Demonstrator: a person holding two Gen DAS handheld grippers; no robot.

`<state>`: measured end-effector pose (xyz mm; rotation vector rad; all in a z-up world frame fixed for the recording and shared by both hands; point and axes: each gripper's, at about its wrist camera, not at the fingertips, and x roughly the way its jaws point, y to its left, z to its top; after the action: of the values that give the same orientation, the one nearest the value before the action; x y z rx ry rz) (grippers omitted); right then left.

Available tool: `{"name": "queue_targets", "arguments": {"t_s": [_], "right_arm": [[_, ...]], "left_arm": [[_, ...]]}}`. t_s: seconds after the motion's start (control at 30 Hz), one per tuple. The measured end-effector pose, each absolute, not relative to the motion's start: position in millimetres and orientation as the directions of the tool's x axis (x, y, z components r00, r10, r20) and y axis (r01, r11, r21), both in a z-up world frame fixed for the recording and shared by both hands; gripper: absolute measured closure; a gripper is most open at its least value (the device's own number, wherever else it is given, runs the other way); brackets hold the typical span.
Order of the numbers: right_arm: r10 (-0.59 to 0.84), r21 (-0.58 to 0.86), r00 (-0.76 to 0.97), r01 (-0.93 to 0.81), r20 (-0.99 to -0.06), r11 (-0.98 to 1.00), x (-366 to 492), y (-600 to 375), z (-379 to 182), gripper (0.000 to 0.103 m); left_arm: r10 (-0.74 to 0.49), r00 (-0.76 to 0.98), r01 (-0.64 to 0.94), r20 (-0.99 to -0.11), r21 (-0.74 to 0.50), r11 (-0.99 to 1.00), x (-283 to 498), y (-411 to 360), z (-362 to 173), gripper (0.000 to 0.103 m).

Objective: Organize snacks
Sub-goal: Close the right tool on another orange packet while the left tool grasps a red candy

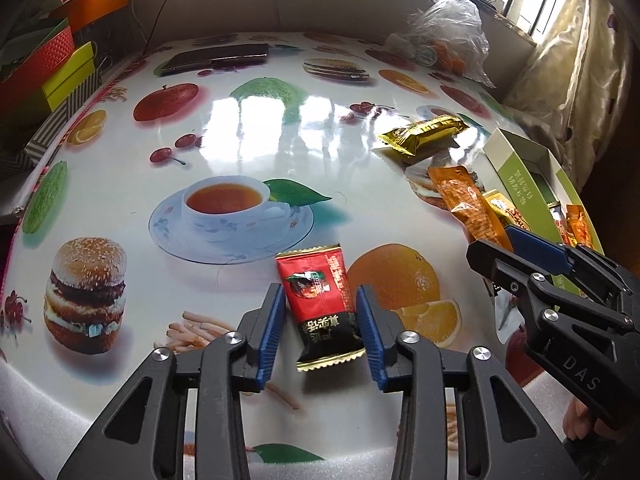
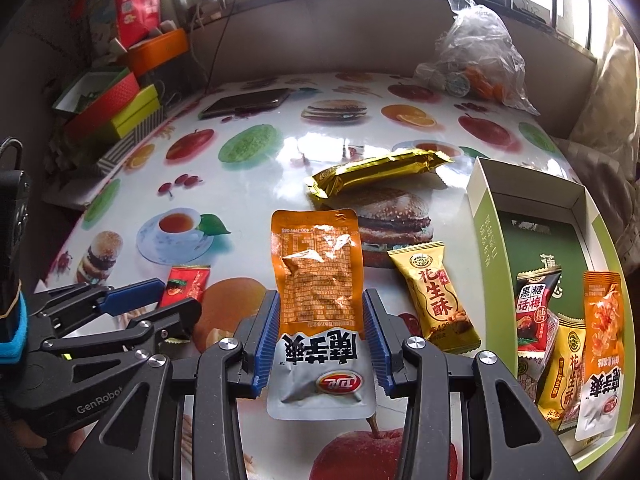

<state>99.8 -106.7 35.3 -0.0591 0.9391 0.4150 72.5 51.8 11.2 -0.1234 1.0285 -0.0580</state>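
- My left gripper [image 1: 320, 322] is closed in around a red-and-black snack packet [image 1: 320, 306] lying on the fruit-printed tablecloth [image 1: 248, 92]; both blue pads meet the packet's edges.
- My right gripper [image 2: 320, 344] is part open with an orange-and-silver chip pouch [image 2: 318, 308] between its fingers; both pads meet the pouch's edges, and the pouch lies on the cloth.
- Just right of the pouch lies a gold peanut-crisp packet [image 2: 434, 296]; beyond them lies a long gold-wrapped bar [image 2: 376, 174].
- The open green-and-white box [image 2: 486, 220] stands at the right, holding a dark plum-candy packet [image 2: 534, 312], a gold packet [image 2: 566, 364] and an orange pouch [image 2: 602, 344].
- At the far edge: a dark phone [image 2: 246, 103] and a clear plastic bag [image 2: 476, 56].
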Motion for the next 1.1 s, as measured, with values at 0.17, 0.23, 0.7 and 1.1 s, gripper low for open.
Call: {"name": "queue_targets", "arguments": {"t_s": [0.17,0.23,0.7,1.1], "right_arm": [[0.318,0.127,0.522,-0.369,-0.791,0.921,99,-107,37,0.063],[0.318,0.127,0.522,-0.368,-0.792,0.921,99,-107,37,0.063],[0.321,0.128,0.530,-0.368,-0.784,0.921,96,-106,45,0.063],[0.315,0.124,0.577,-0.346,-0.754,0.930,94,-117,70,0.063]], "left_arm": [[-0.109,0.517,-0.009,-0.849,-0.133,0.991,72,55,11,0.074],[-0.113,0.518,-0.009,-0.848,-0.137,0.990,72,55,11,0.076],[-0.111,0.555,-0.016,-0.825,-0.144,0.989,67,60,26,0.078],[-0.142,0.611,0.031,-0.779,-0.156,0.987,68,50,60,0.078]]}}
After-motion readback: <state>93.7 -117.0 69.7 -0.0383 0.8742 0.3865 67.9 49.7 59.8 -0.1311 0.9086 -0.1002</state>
